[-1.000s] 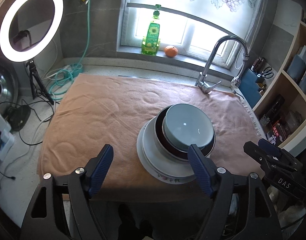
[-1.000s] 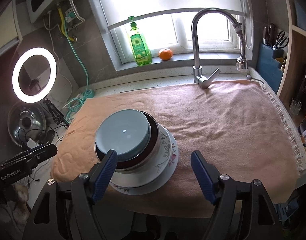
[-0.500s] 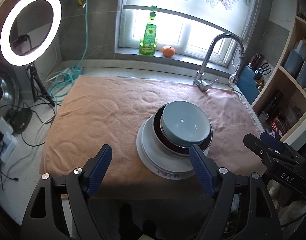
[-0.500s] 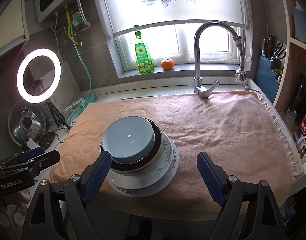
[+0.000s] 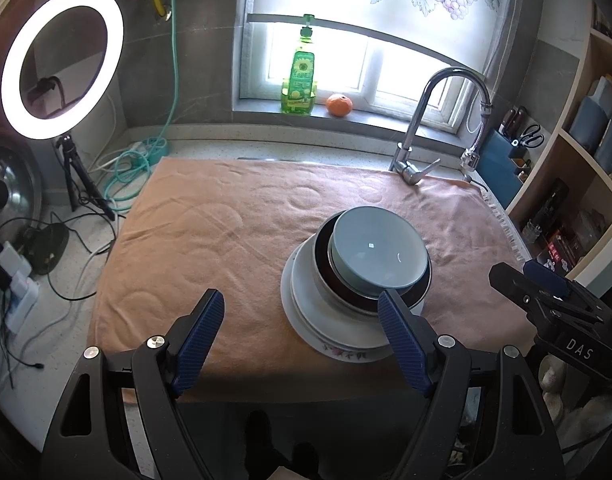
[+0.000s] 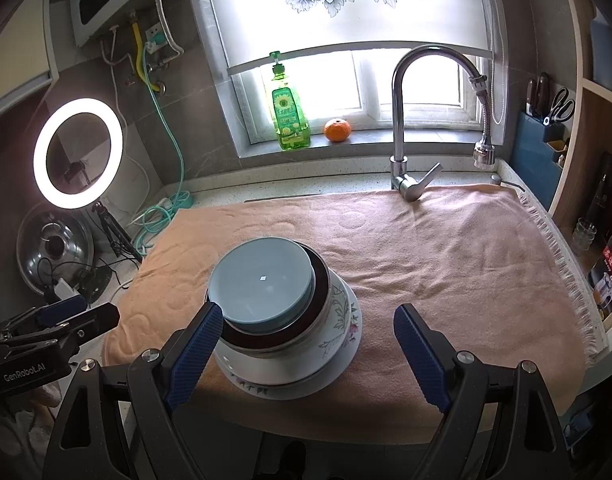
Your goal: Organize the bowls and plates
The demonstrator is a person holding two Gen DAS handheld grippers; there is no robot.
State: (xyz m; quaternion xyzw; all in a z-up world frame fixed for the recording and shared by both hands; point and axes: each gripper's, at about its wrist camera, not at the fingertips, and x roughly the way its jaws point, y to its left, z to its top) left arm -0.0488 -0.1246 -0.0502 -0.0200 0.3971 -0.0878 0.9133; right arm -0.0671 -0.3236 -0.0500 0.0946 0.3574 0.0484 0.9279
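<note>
1. Left wrist view: left gripper [image 5: 301, 322] spread wide, empty, above the towel's [image 5: 225, 240] near edge. Blue bowl [image 5: 380, 250] nests in a dark bowl [image 5: 326, 276] atop stacked plates [image 5: 306, 320], right of centre.
2. Right wrist view: right gripper [image 6: 308, 346], jaws just widened, holds nothing; the stack sits beside its left finger [image 6: 193, 354].

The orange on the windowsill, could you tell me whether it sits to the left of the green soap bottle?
No, the orange sits just right of the green soap bottle on the sill.
</note>
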